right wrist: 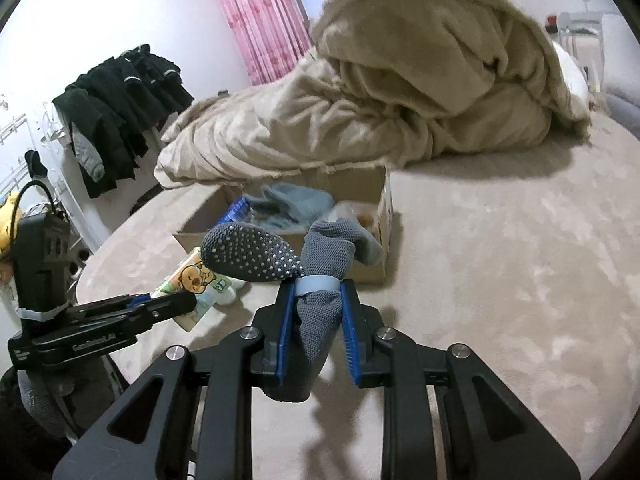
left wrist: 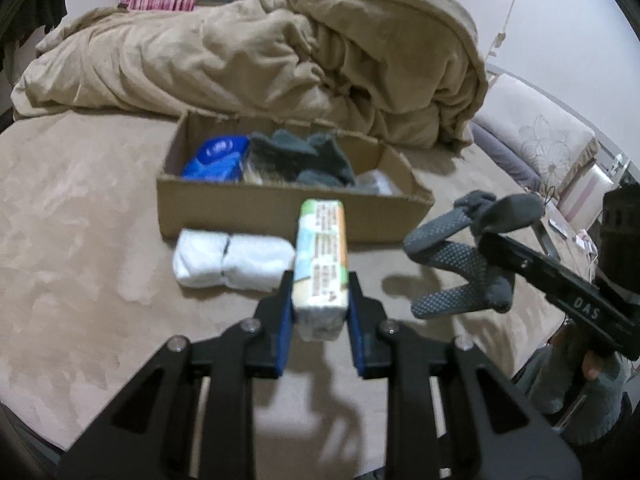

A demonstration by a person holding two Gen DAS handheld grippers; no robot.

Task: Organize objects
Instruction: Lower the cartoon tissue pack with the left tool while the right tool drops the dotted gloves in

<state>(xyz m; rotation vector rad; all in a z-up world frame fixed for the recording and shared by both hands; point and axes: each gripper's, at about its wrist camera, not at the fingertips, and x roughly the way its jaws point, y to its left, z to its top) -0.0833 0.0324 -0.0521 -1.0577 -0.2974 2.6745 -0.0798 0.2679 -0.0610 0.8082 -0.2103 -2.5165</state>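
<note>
our left gripper (left wrist: 320, 300) is right in front of us, and its two blue pads are squeezed on a tissue pack (left wrist: 320, 264). we hold the pack up in the air, a bit above the bed (left wrist: 80, 240). it points at the cardboard box (left wrist: 280, 212) but is not inside it yet. from the other side we can see a little bear picture on the pack.

on the left, a white rolled towel (left wrist: 232, 266) lies on the bed, just in front of the box and just beside the pack. behind it is the box, open at the top. inside it, from left to right, we see a blue pack (left wrist: 216, 158), some dark gray fluffy cloth (left wrist: 308, 156), and something white (left wrist: 376, 184) in the right corner that is too blurry to name. a big tan blanket (left wrist: 280, 52) is piled up behind the box.

on the right, our right gripper (right wrist: 316, 304) is clamped tight on a pair of gray grip socks (right wrist: 256, 256). the socks have small bumpy dots on the bottom and a light blue band (right wrist: 318, 283) around the middle. they hang in the air near the box's right end, not in it.

far left in the right camera, dark clothes (right wrist: 120, 108) hang on a rack by the wall. pink curtains (right wrist: 256, 12) hang at the back.
</note>
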